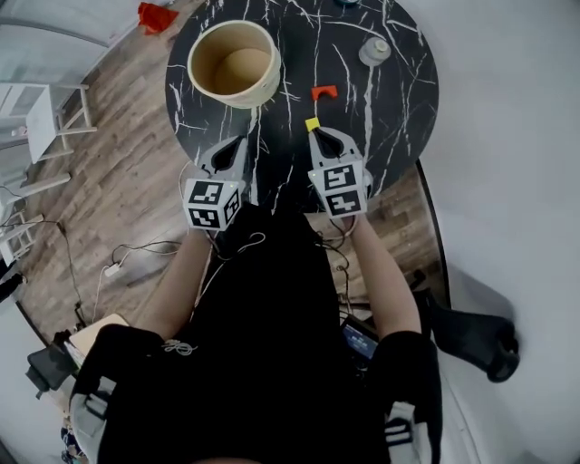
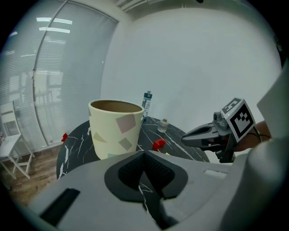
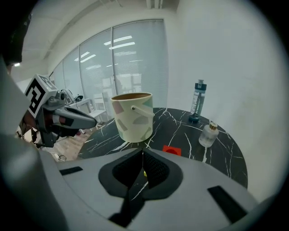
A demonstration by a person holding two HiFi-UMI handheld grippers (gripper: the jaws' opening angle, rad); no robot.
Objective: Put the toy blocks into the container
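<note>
A cream container [image 1: 234, 62] with pastel patches stands on the round black marble table [image 1: 399, 100], at its left part. A red block [image 1: 323, 91] lies near the table's middle, and a small yellow block [image 1: 312, 123] lies closer to me. My right gripper [image 1: 317, 134] is shut and empty, its tips right beside the yellow block. My left gripper [image 1: 239, 142] is shut and empty over the table's near edge, short of the container. In the left gripper view the container [image 2: 116, 128] and red block [image 2: 158, 144] lie ahead. In the right gripper view the red block [image 3: 171, 150] sits past the shut tips [image 3: 142, 152].
A small glass bottle [image 1: 374, 50] stands at the table's right, and a water bottle [image 3: 199, 100] at its far side. A red object [image 1: 156, 16] lies on the wooden floor beyond the table. White chairs [image 1: 45, 113] and cables [image 1: 127, 254] are at the left.
</note>
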